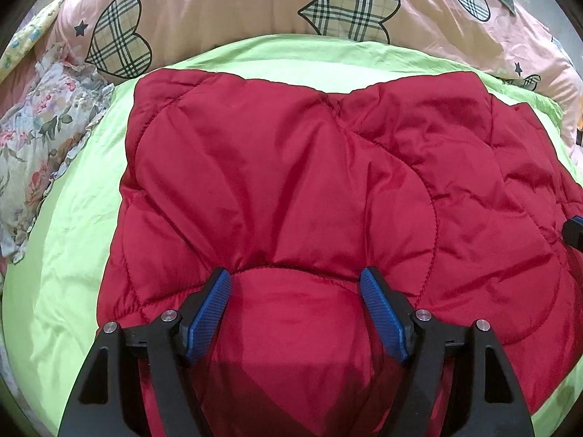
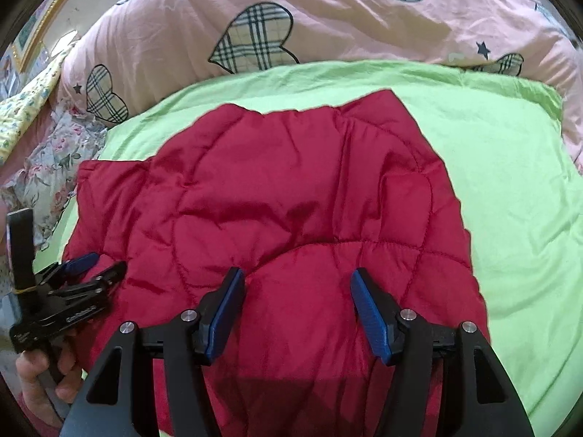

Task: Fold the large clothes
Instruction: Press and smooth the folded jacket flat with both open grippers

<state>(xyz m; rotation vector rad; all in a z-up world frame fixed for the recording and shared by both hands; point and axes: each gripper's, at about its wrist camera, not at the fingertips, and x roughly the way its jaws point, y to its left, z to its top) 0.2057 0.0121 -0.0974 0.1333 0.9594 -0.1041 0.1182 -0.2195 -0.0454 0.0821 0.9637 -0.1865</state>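
A red quilted jacket [image 1: 309, 182] lies folded on a light green sheet [image 1: 73, 255]; it also shows in the right wrist view [image 2: 273, 200]. My left gripper [image 1: 296, 276] is open, its blue pads spread wide over the jacket's near edge, with puffy fabric bulging between them. My right gripper [image 2: 297, 276] is open too, over the jacket's near right part. The left gripper also shows in the right wrist view [image 2: 96, 264] at the jacket's left edge, held by a hand. The right gripper's tip shows at the far right edge of the left wrist view [image 1: 575, 231].
A pink duvet with plaid hearts [image 1: 255, 7] is bunched along the far side of the bed. A floral ruffled pillow [image 1: 40, 138] lies at the left. The green sheet [image 2: 510, 182] stretches out to the jacket's right.
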